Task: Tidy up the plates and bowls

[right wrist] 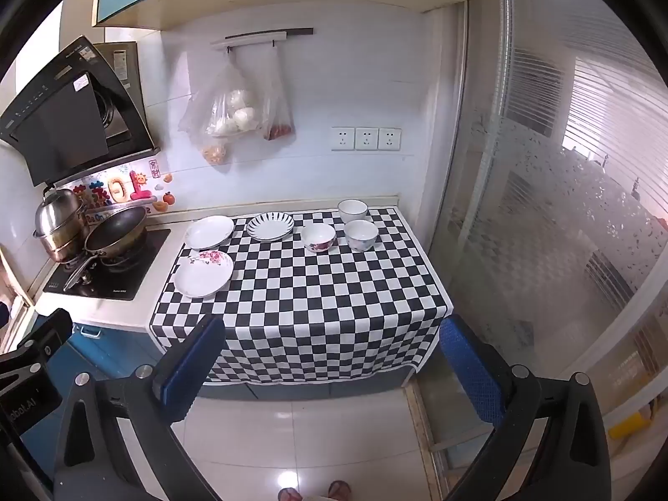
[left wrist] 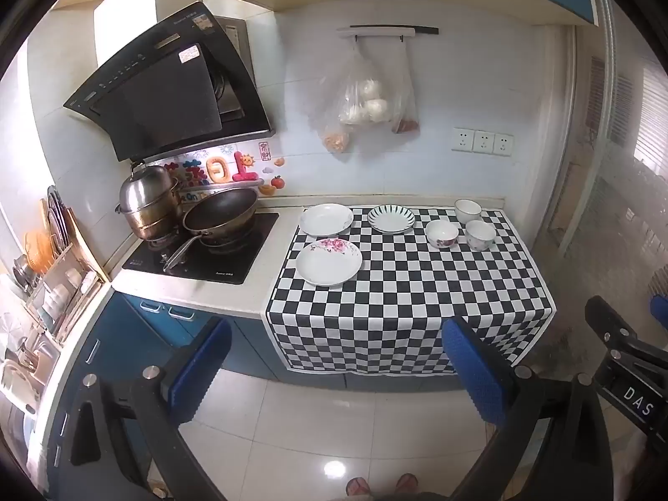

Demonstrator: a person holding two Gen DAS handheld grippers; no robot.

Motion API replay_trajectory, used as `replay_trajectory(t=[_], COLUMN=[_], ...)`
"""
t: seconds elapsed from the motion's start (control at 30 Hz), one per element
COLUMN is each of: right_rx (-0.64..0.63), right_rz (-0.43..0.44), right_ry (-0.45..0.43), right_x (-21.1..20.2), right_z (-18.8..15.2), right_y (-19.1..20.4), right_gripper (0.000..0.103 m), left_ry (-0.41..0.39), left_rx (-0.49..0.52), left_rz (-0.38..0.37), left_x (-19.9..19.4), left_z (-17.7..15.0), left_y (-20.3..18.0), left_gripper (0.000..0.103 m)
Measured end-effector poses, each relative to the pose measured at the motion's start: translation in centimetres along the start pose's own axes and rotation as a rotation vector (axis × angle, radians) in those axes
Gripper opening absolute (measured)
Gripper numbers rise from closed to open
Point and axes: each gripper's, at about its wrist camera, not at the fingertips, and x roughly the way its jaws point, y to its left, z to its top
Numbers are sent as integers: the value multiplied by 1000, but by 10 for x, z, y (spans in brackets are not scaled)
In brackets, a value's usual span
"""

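— Kitchen counter (left wrist: 200,292) first: what covers it?

— Checkered cloth (left wrist: 409,288), beside the stove (left wrist: 200,254) with its pan (left wrist: 221,213) and pot (left wrist: 146,204).

— And the dishes?

— Three plates (left wrist: 329,261) lie at the cloth's left, three bowls (left wrist: 441,234) sit apart at the back right.

— The tools?

— Left gripper (left wrist: 334,359) and right gripper (right wrist: 330,359) hang back over the floor, jaws spread wide, grasping nothing.

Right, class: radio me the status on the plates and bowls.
Both tongs, left and right, open, empty, short of the counter. Three plates, three bowls unstacked on the checked cloth. Nothing in the way.
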Motion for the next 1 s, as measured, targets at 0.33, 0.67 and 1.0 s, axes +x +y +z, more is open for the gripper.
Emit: replay_trajectory(t=[0.33, 0.67, 1.0], right_rx=[4, -4, -16], right_rz=[1, 2, -1], right_ry=[8, 3, -3], right_x=[-1, -4, -11], right_z=[-1, 0, -2], right_y=[0, 1, 5], right_gripper=[103, 103, 103], left_ry=[3, 5, 5], left_rx=[3, 1, -4], left_rz=[-1, -9, -13], left_x=[0, -1, -3], left_z=[-1, 0, 0], left_y=[-8, -5, -8], left_gripper=[103, 103, 103])
